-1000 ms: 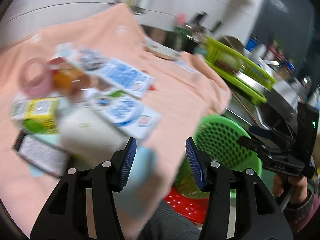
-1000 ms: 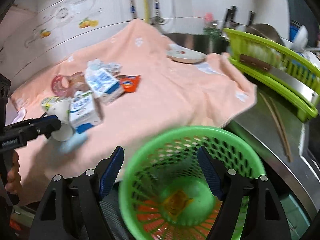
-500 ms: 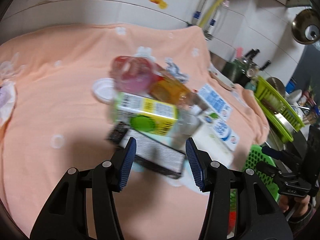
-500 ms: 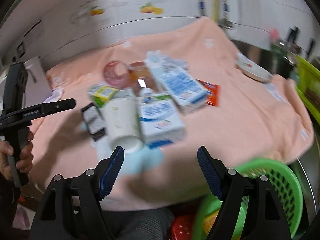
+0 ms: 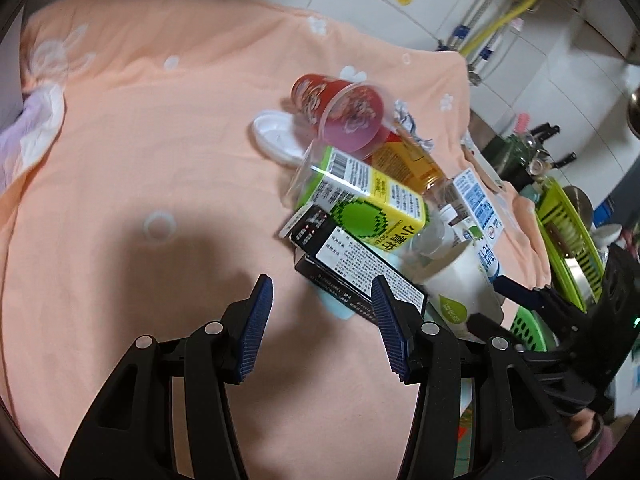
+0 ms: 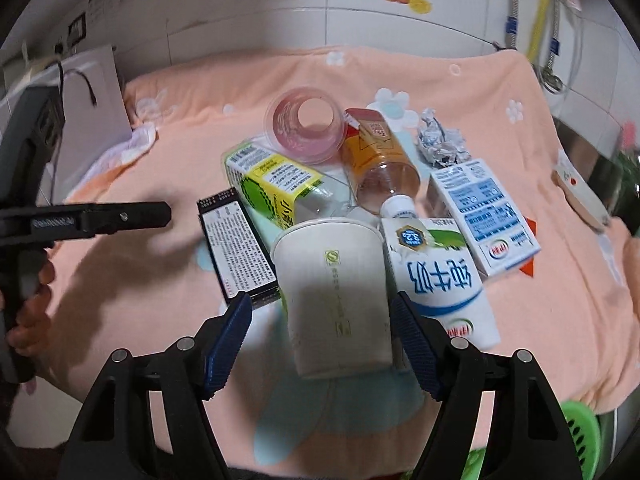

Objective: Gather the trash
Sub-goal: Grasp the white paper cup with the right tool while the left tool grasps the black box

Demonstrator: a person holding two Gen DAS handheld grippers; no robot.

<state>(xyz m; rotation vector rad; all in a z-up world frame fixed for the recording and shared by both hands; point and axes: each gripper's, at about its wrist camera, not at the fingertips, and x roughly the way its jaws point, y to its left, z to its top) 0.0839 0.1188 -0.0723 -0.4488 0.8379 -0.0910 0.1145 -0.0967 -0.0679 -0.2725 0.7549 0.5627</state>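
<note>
Blue ribbed pads of the right gripper (image 6: 322, 344) are standing either side of a white paper cup (image 6: 336, 296), and the jaws are closing, though neither pad is pressing on the cup yet. The cup is lying on its side on the peach towel (image 6: 540, 304), its long axis running straight along the gripper's line, base toward the wrist and open mouth facing away, so its round wall is lying across the gap between the pads. That is the relation the coming move turns on: the right hand is clearly the nearer one, and it appears to need only a little more closing to take the cup.

Off to the side, the left gripper (image 5: 322, 322) is hanging part-open over bare towel with nothing between its pads; a black box (image 5: 360, 268) is lying just beyond its right finger, with the long side running diagonally across.

Beyond the cup, the rest of the trash is sitting in one heap: a blue-and-white milk carton (image 6: 436, 276) touching the cup's side, a yellow-green drink carton (image 6: 272, 184), an orange bottle (image 6: 376, 160) and a pink plastic cup (image 6: 306, 124). A green basket (image 6: 580, 436) is peeking out below the towel's near edge.
</note>
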